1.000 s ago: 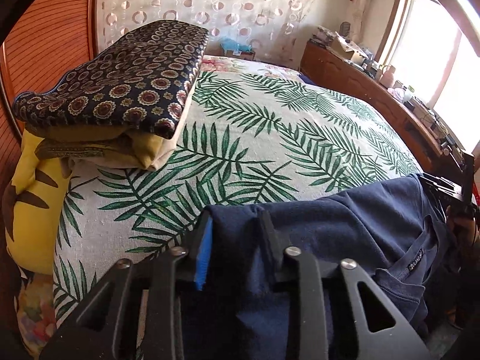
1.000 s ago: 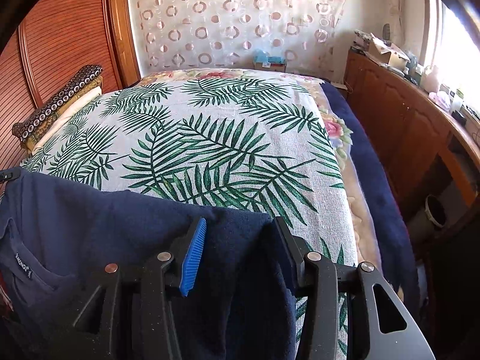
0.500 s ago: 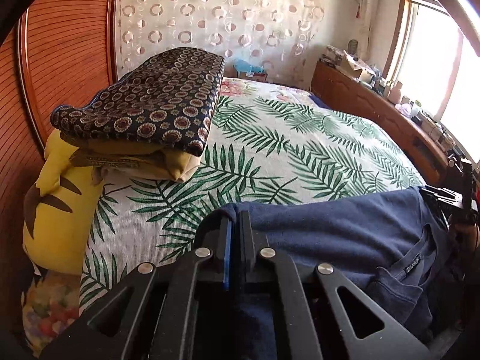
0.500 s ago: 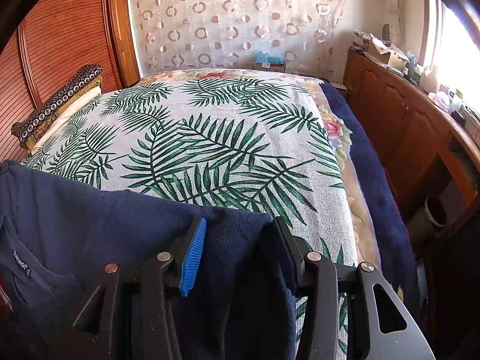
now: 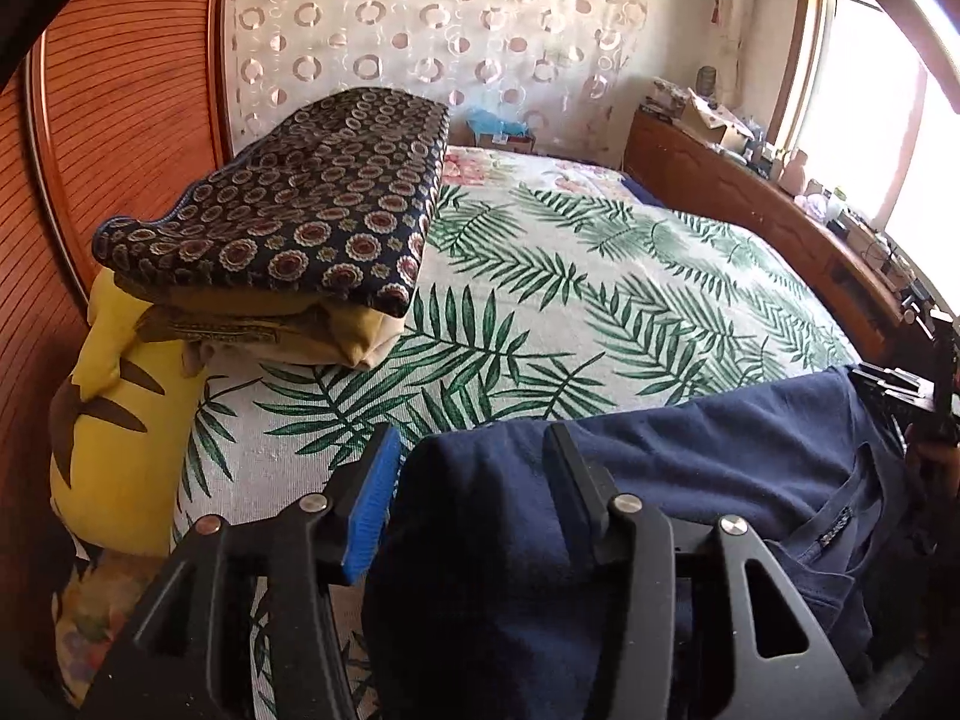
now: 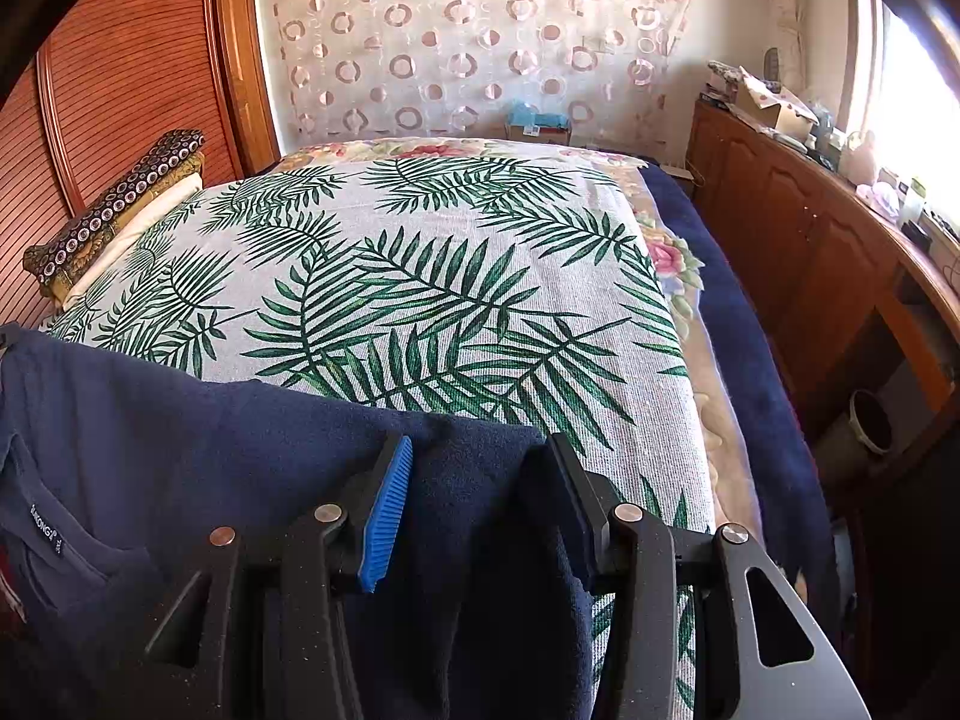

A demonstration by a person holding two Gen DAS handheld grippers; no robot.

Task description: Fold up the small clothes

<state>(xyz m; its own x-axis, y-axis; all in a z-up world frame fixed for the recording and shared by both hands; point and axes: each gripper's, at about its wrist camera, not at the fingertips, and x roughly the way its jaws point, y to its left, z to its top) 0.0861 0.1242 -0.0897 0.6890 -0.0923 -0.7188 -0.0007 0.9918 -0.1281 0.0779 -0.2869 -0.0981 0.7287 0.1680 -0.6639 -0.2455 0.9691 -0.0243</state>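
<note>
One navy shirt (image 5: 690, 480), two grippers, fingers apart

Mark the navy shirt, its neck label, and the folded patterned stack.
navy shirt (image 6: 228, 420), right wrist view, on the body fabric left of the claw.
neck label (image 6: 45, 531), right wrist view, on the printed tag at the collar.
folded patterned stack (image 5: 312, 204), left wrist view, on the top dark circle-print layer.

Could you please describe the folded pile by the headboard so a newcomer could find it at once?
On the palm-leaf bedspread, look to the corner by the ribbed wooden headboard. The folded pile sits there above a yellow pillow; its dark top layer, dotted with round medallions, marks it out.
</note>
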